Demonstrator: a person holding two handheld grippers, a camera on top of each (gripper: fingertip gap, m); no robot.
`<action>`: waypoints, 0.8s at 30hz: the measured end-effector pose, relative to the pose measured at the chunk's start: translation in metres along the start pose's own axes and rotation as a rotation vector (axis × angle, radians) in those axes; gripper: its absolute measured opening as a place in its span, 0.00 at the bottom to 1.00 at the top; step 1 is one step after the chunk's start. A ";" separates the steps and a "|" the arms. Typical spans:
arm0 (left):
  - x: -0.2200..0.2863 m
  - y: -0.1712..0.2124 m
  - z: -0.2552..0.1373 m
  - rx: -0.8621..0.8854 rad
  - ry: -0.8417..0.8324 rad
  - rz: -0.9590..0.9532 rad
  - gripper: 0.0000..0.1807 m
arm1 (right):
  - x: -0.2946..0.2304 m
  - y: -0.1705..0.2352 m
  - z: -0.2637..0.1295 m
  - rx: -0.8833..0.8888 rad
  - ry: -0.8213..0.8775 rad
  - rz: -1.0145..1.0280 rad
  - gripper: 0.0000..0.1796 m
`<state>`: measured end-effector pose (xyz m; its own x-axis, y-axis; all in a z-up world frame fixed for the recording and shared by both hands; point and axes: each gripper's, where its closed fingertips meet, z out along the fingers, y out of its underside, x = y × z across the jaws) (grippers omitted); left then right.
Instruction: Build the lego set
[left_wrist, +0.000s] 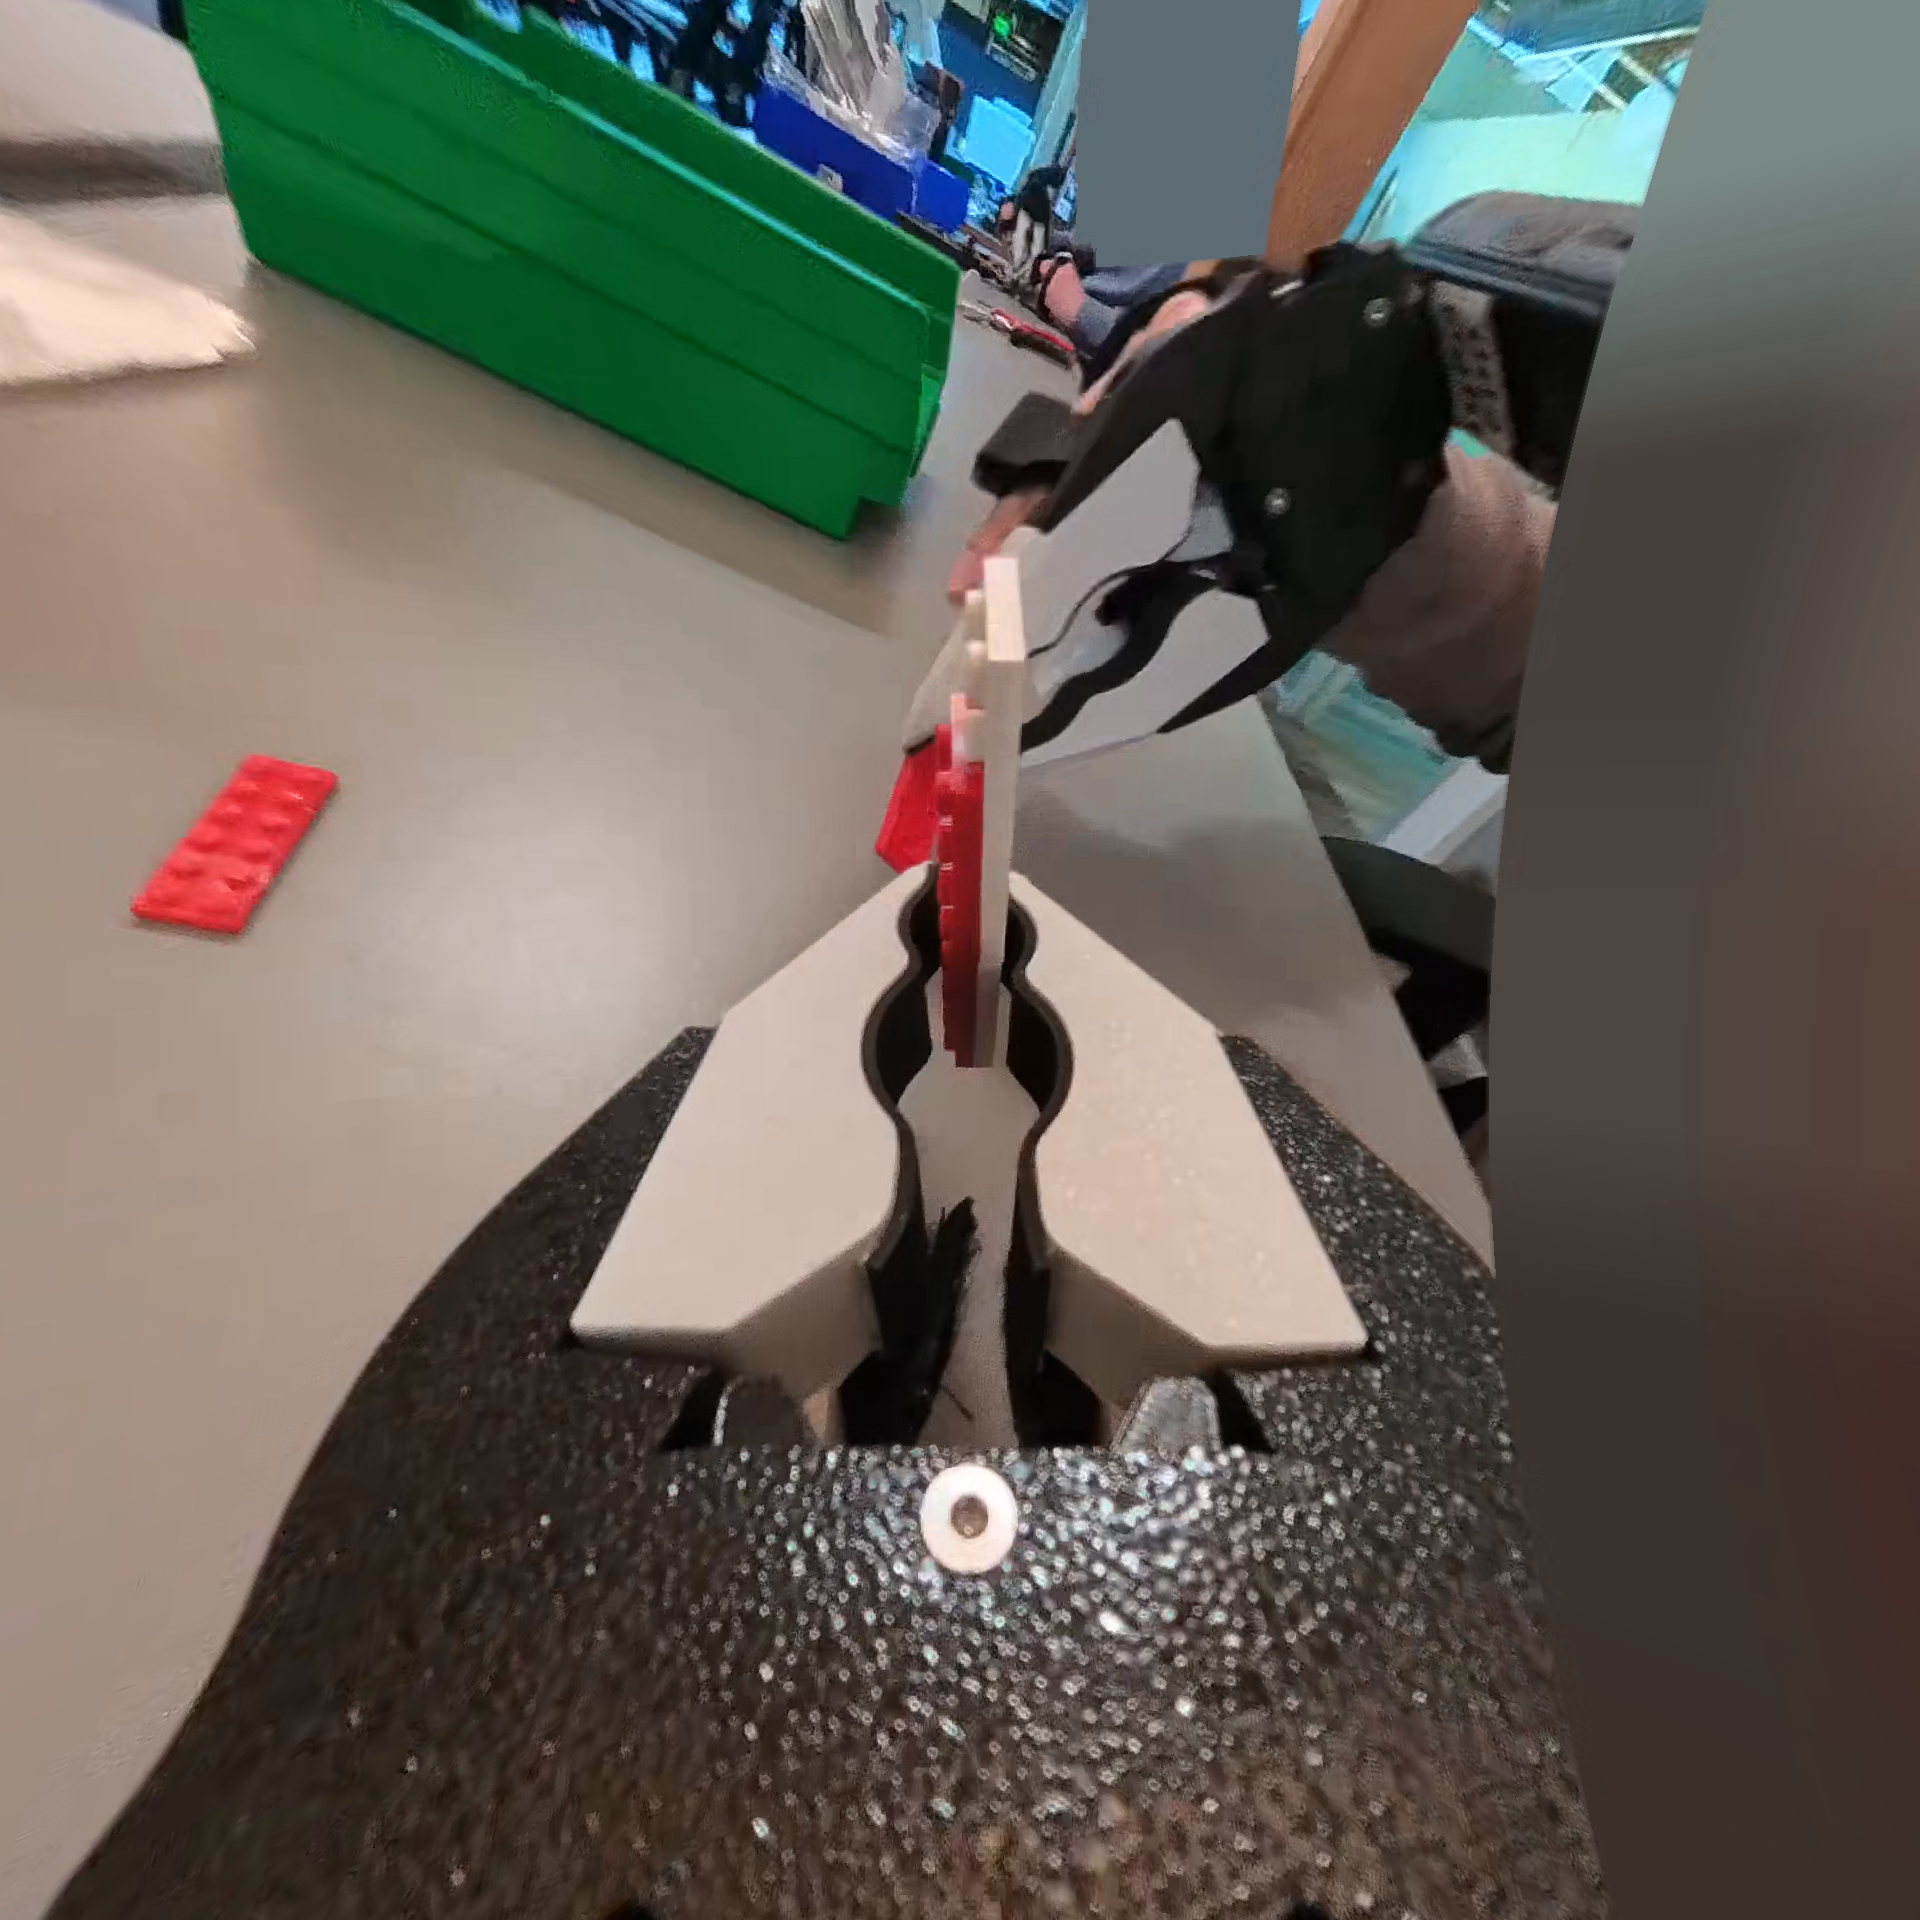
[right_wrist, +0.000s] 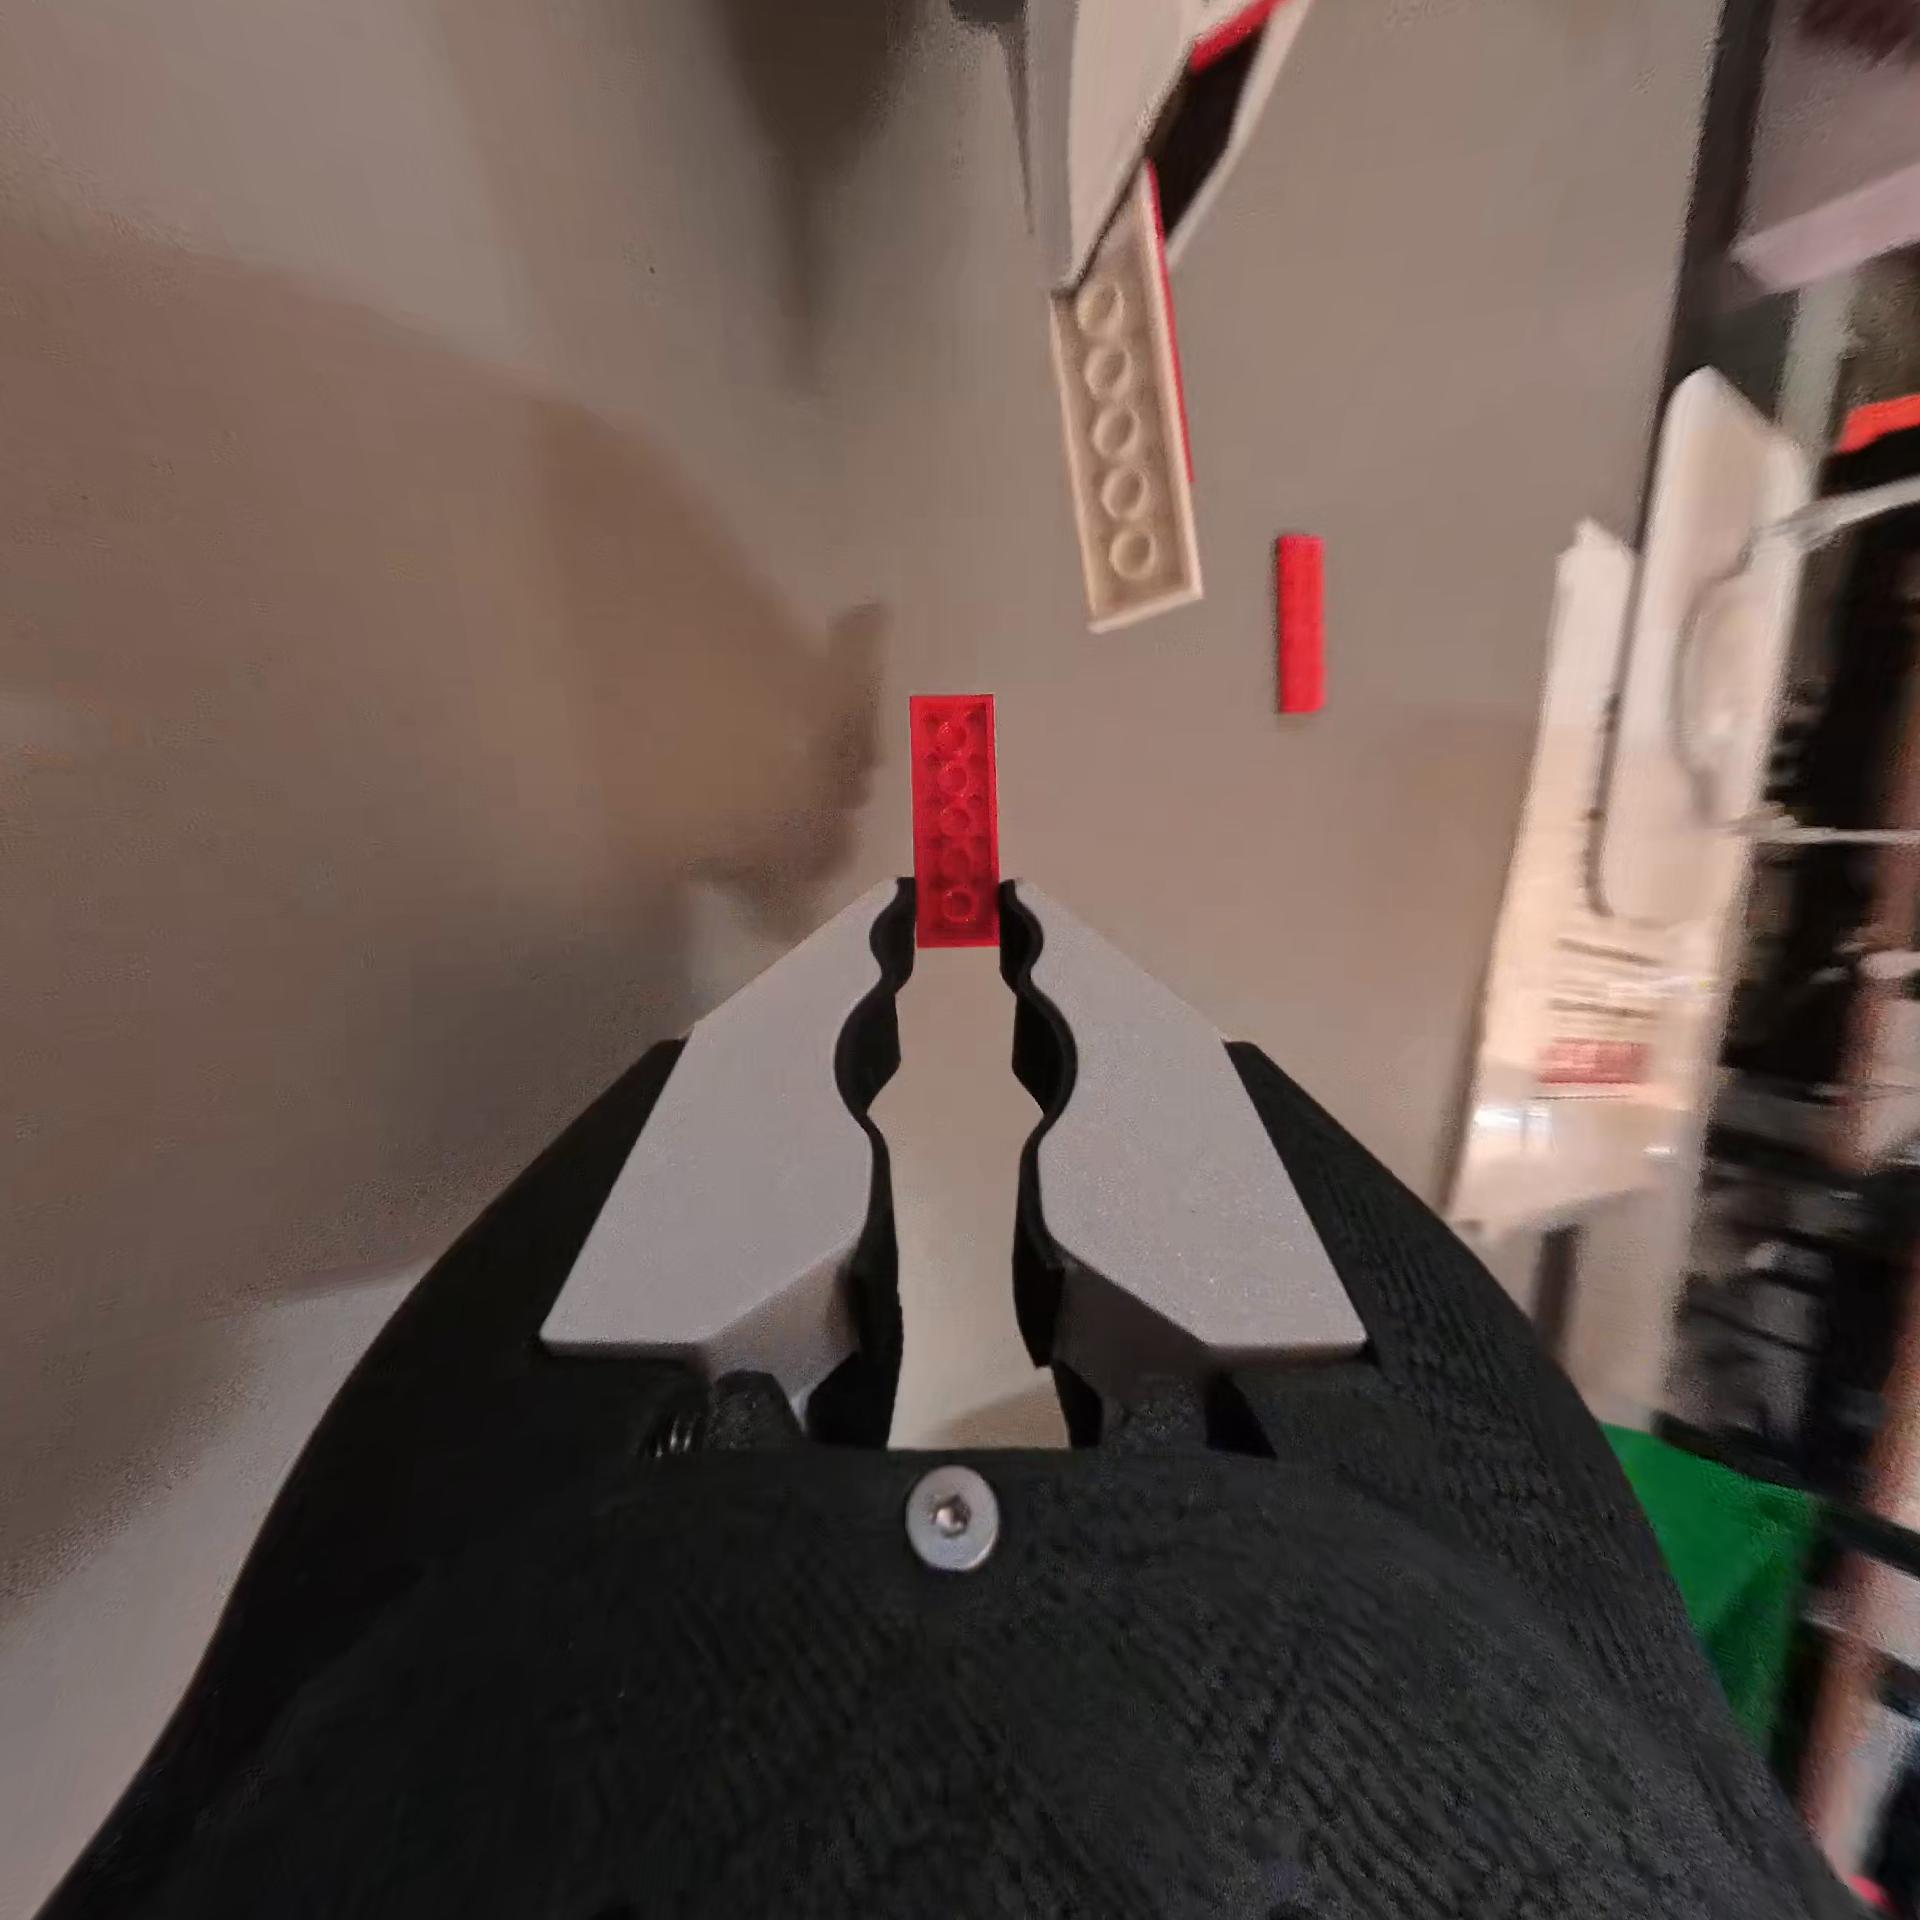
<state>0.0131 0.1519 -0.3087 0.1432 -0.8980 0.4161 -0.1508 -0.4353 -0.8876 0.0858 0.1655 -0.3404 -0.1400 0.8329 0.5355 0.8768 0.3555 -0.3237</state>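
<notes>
My left gripper (left_wrist: 971, 894) is shut on a white and red plate stack (left_wrist: 987, 790), held edge-on above the grey table. In the right wrist view the stack's white underside (right_wrist: 1127, 436) hangs from the left gripper (right_wrist: 1107, 223) at the top. My right gripper (right_wrist: 954, 894) is shut on one end of a red plate (right_wrist: 954, 810), underside towards the camera. In the left wrist view the right gripper (left_wrist: 930, 717) holds that red plate (left_wrist: 902, 821) close against the stack's studded left side; contact is unclear.
A loose red plate (left_wrist: 234, 847) lies flat on the table (left_wrist: 520, 675) to the left; it also shows in the right wrist view (right_wrist: 1301, 623). Green bins (left_wrist: 582, 281) stand at the back. White paper (left_wrist: 94, 312) lies far left. The table edge runs along the right.
</notes>
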 end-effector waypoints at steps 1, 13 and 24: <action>0.002 0.001 0.000 -0.005 0.022 -0.033 0.03 | -0.002 0.002 0.003 0.015 -0.024 0.041 0.08; 0.006 0.006 0.002 -0.010 0.132 -0.293 0.04 | -0.022 0.004 0.020 0.057 -0.132 0.194 0.14; -0.002 0.033 0.006 -0.228 -0.084 0.171 0.04 | -0.005 -0.015 -0.003 0.248 -0.143 0.341 0.18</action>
<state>0.0142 0.1397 -0.3397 0.1754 -0.9553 0.2378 -0.3945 -0.2895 -0.8721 0.0747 0.1542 -0.3359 0.0609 0.9642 0.2579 0.7496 0.1265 -0.6497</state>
